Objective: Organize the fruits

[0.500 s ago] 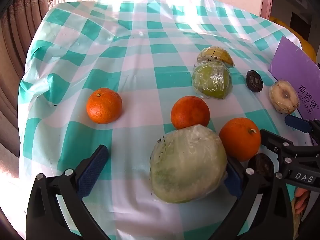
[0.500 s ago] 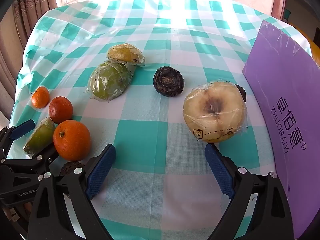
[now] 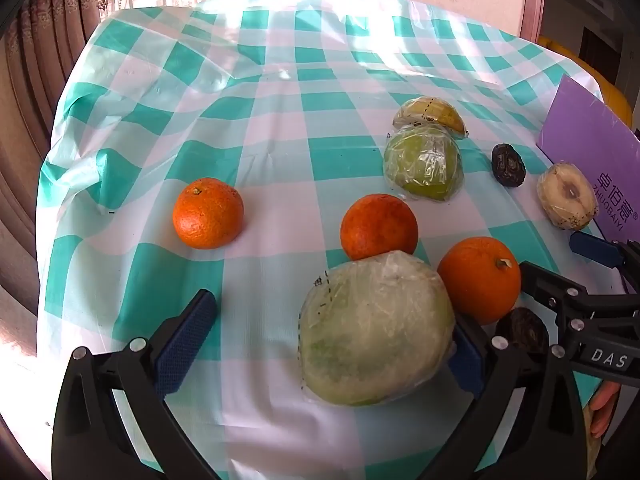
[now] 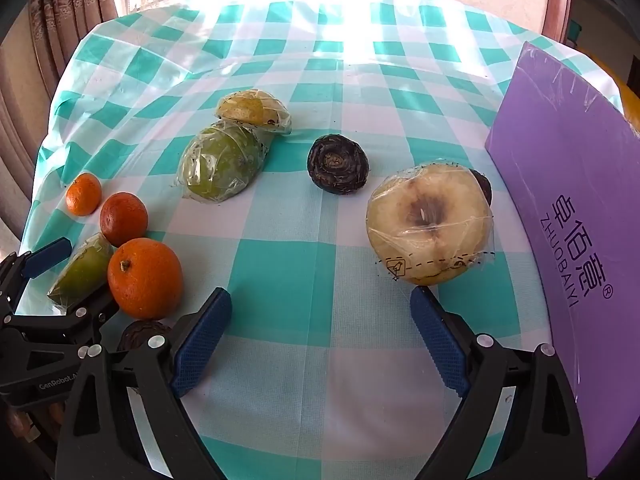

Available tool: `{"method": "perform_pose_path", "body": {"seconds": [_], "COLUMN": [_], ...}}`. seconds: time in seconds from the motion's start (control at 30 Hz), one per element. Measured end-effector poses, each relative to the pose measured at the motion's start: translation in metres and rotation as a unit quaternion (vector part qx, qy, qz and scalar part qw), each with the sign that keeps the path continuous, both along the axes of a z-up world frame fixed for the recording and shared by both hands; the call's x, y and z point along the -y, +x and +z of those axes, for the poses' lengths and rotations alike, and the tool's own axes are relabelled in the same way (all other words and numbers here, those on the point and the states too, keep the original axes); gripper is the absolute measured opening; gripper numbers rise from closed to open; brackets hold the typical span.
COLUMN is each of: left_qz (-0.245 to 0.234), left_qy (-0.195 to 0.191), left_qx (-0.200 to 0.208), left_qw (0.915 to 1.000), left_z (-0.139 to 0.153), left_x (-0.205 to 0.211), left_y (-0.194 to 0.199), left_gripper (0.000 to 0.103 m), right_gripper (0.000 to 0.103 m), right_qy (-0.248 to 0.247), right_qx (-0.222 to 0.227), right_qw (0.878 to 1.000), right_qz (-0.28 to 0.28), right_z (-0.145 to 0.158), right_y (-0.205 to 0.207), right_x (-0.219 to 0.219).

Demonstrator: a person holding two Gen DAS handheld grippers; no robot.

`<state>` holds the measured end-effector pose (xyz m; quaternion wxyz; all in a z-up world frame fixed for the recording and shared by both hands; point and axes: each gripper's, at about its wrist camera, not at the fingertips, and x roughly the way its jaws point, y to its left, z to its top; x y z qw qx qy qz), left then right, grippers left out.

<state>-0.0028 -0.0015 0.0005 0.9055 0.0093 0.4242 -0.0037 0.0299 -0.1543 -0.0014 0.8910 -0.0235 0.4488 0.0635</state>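
In the left wrist view my left gripper [image 3: 326, 350] stands wide open around a plastic-wrapped green fruit half [image 3: 376, 328]. The fruit rests on the cloth close against the right pad, far from the left pad. Three oranges [image 3: 208, 212] [image 3: 378, 226] [image 3: 480, 278] lie beyond it. My right gripper [image 4: 320, 340] is open over bare cloth with nothing between its fingers. A wrapped pale cut apple [image 4: 430, 224] sits just past its right finger [image 4: 440, 344]. A dark wrinkled fruit [image 4: 338, 164], a wrapped green half [image 4: 222, 168] and a wrapped yellow piece [image 4: 252, 110] lie farther off.
A purple board [image 4: 568, 220] stands along the right side, close to the pale apple. Another dark fruit [image 4: 142, 334] lies between the two grippers. The checked tablecloth [image 3: 280, 120] drops off at the left edge, with curtains [image 3: 40, 80] beyond.
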Motion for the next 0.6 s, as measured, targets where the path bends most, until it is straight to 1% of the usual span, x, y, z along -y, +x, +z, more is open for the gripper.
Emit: {"method": "perform_pose_path", "body": {"seconds": [0.6], "left_qz": [0.0], "left_qy": [-0.001], "left_qx": [0.001], "left_qw": [1.0], "left_z": [-0.0003], "left_x": [-0.0005], "left_y": [-0.0002], "left_gripper": [0.102], "right_gripper": [0.088], "right_qy": [0.001], "right_qx": [0.001], "right_qw": [1.0], "right_qz": [0.001], "right_z": [0.0], "right_y": [0.0014], "right_x": [0.0]}}
